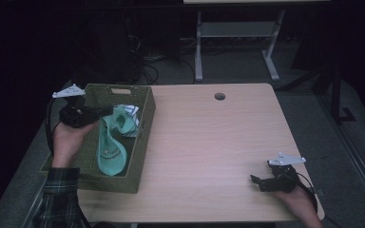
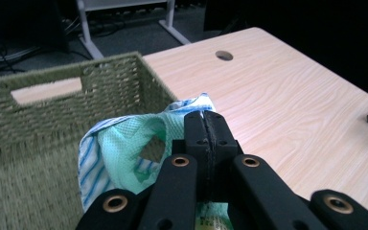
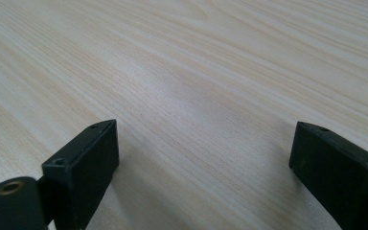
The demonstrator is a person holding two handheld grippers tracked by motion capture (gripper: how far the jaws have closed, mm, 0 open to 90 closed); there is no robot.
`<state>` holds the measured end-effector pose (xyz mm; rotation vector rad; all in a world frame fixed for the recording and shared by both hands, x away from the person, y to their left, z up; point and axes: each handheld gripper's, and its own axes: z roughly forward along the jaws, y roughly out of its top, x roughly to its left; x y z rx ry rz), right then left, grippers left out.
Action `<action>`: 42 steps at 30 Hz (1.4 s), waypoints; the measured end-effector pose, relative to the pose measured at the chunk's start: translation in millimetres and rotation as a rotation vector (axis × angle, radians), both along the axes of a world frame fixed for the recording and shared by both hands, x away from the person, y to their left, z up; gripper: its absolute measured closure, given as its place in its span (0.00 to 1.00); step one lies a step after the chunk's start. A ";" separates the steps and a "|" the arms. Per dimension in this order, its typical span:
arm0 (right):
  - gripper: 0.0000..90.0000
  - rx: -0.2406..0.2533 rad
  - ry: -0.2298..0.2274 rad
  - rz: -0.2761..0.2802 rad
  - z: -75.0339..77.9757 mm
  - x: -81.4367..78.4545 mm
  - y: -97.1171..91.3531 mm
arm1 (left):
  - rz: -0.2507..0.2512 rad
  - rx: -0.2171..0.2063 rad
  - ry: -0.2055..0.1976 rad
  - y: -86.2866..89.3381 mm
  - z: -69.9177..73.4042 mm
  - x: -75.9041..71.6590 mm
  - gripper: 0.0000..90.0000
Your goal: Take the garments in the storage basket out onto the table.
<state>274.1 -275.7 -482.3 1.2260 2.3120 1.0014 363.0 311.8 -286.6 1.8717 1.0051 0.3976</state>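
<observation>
Light wooden table [image 1: 209, 142]: spans the centre of the high view, bare across its middle and right.

Olive-green woven rectangular basket [image 1: 142, 137]: set at the left of the frame, on the table's left edge, its cut-out handle at the far wall.

Mint-green mesh garment with a blue-and-white striped edge [image 1: 111, 142]: draped inside the basket, its upper end lifted toward the basket's upper left; the lower part is seen trailing down into the basket.

Step in hand, as judged: the garment is being drawn up out of the basket. The next move calls for enough lift to bring the trailing end over the near wall, then a carry rightward onto bare table.

Left gripper [image 2: 205, 122]: clenched on a fold of the garment, jaws pressed together with cloth pinched at the tips. It is held over the basket's upper left, pointed rightward across the basket, the hand cupped beneath it.

Right gripper [image 1: 261, 183]: at lower right of the frame, resting low by the table's near edge, jaws spread wide with nothing between them.
</observation>
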 end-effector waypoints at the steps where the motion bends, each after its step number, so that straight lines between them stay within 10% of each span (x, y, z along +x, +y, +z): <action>1: 0.11 0.000 0.000 0.000 0.0 0.0 0.0 | -0.003 -0.003 -0.003 -0.7 1.6 0.2 0.99; 26: 0.11 0.001 0.001 -0.001 0.1 -0.1 0.1 | -0.113 -0.059 -0.098 -33.5 65.2 3.5 0.99; 42: 0.11 0.001 0.001 -0.001 0.1 -0.1 0.1 | -0.186 -0.102 -0.115 -70.5 64.2 6.1 0.99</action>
